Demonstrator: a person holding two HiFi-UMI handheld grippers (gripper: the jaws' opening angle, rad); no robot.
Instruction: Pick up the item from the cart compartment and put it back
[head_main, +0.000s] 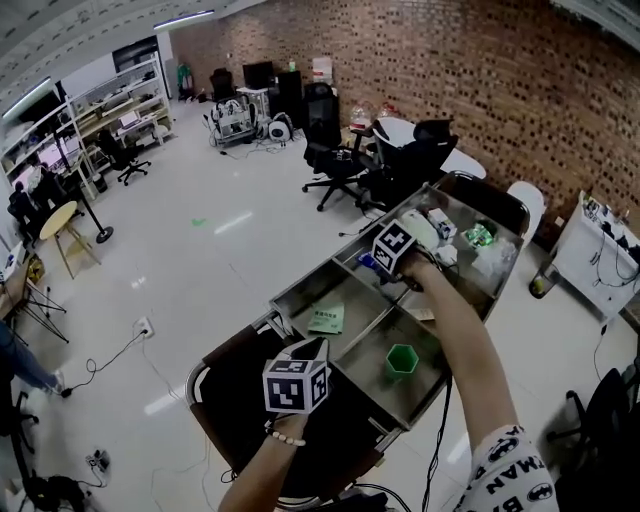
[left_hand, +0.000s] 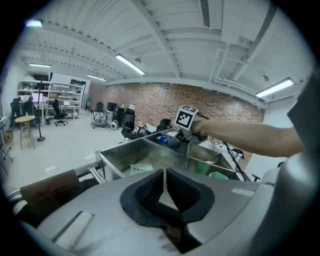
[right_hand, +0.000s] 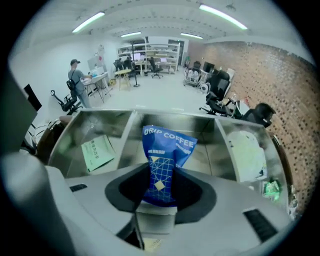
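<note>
the blue coffee packet (right_hand: 165, 150) is pinched by its lower end between the pads of the right gripper (right_hand: 160, 192), whose jaws stand narrow on it. the rest of the packet sticks out past the fingertips, and its printed top touches nothing. it is held over the steel cart (head_main: 310, 285), above the compartment straight ahead of the gripper. in the compartment to the left of the gripper a pale green slip (right_hand: 96, 152) lies flat on the metal. in the one to its right lies a white bag (right_hand: 248, 152), with a crumpled bright green wrapper (right_hand: 271, 189) further right still. in the head view the gripper points steeply down over the far half of the cart, with the person's arm stretched out behind it. a green cup (head_main: 402, 360) stands in a compartment nearer the person, below that forearm. the left gripper (left_hand: 164, 189) is at the near end of the cart, well apart from the right one, with its jaws closed together and nothing between them. it points across the cart toward the right gripper. beneath it lies a dark pad (head_main: 245, 400) at the cart's near end. beyond the right gripper are black office chairs (head_main: 335, 150) on a shiny pale floor, and a brick wall (head_main: 480, 80). off to its left a person (right_hand: 76, 80) stands by a desk.
</note>
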